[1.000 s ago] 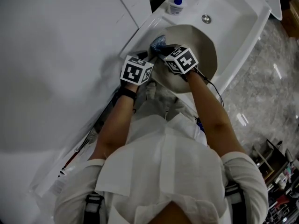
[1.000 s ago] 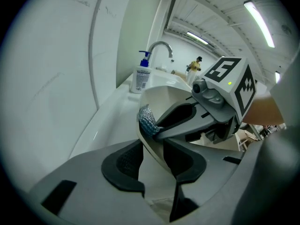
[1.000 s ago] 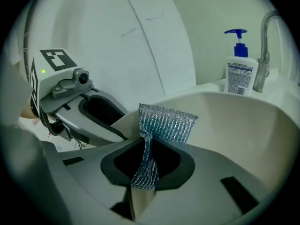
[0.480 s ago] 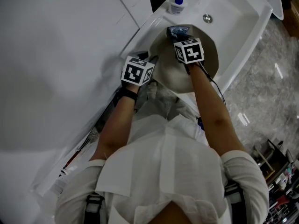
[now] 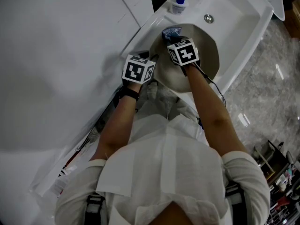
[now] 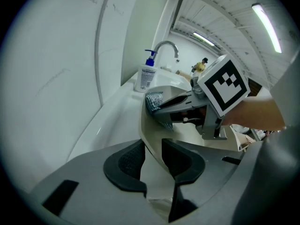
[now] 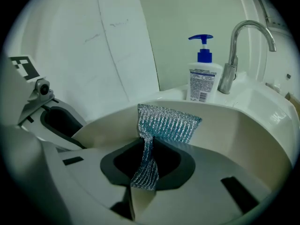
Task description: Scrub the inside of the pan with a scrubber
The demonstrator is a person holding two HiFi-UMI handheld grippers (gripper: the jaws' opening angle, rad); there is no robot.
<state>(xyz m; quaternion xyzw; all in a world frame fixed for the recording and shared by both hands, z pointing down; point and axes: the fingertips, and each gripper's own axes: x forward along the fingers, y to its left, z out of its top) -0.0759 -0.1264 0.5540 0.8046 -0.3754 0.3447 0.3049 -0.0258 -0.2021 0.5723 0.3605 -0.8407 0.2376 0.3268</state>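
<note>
At the nine o'clock edge of the pan, as the head view has it, the left hand-held gripper (image 6: 152, 161) is clamped on the rim of the round cream-coloured pan (image 5: 206, 55), which sits in the white sink (image 5: 239, 18). Its jaws have just been closing, with the thin pan wall between the pads, one pad outside and one inside. Toward eleven o'clock inside the pan, the right hand-held gripper (image 7: 147, 165) is shut on the blue-and-silver mesh scrubber (image 7: 168, 123). It pinches a narrow lower strip, so the broad upper part fans out past the jaw tips at the far wall, seemingly touching it. Beyond the rim at twelve o'clock stands a white soap bottle with a blue pump (image 7: 202, 81), and just to its right a curved chrome tap (image 7: 239, 46). Scrubbing looks to be under way at the wall. To do it well, the left clamp should stay firm so the pan neither spins nor slides. The right should lay the mesh flat and work in overlapping strokes round the wall, then across the base. Because only a thin strip is gripped, hard pushes could fold the mesh or pull it free, so moderate pressure seems wise, with the jaw tips kept off the pan's surface.
</note>
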